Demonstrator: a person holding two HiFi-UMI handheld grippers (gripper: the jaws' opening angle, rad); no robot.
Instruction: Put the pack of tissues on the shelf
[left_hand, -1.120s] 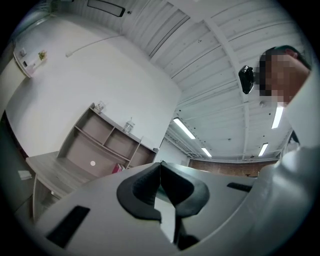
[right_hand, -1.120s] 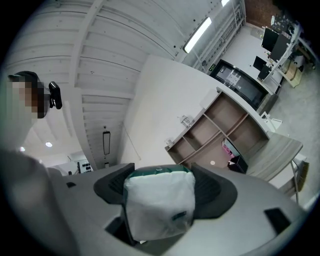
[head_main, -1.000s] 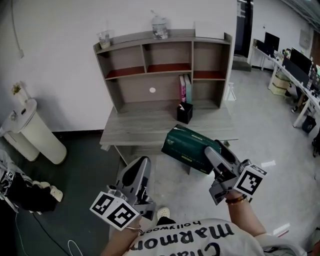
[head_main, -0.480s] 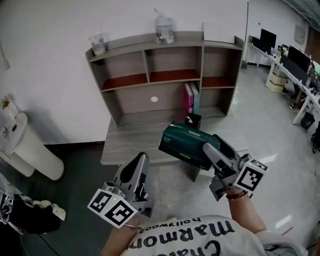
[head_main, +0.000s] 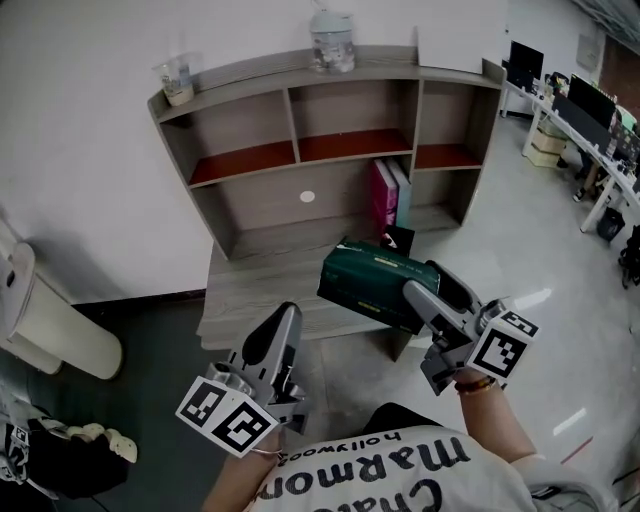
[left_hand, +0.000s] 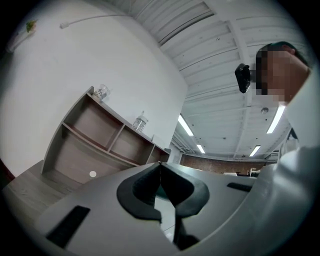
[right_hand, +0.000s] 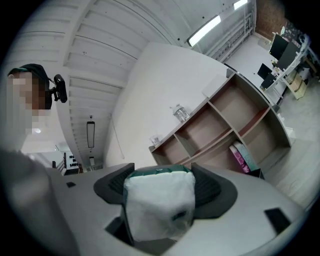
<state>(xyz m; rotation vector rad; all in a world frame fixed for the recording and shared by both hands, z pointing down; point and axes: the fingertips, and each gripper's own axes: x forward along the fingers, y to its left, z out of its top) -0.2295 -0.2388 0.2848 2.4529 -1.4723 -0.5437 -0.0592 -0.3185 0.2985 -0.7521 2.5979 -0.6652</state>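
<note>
The dark green pack of tissues (head_main: 375, 284) hangs in the air over the desk's front edge, and my right gripper (head_main: 425, 285) is shut on its near end. In the right gripper view the pack's pale end (right_hand: 159, 205) fills the gap between the two dark pads. The wooden shelf unit (head_main: 330, 150) stands on the desk against the white wall, also visible in the right gripper view (right_hand: 220, 125). My left gripper (head_main: 283, 335) is low at the left, below the desk edge, its jaws shut with nothing between them (left_hand: 160, 182).
On the shelf's top stand a plastic cup (head_main: 176, 82) and a bottle (head_main: 332, 42). Pink and teal books (head_main: 390, 195) lean in the lower right bay, a black holder (head_main: 400, 238) in front of them. The grey desk (head_main: 250, 285) lies beneath. A white bin (head_main: 50, 325) stands at left.
The right gripper has carried the pack up and forward toward the shelf, which now looms closer. The left gripper stays low, shut and empty.
</note>
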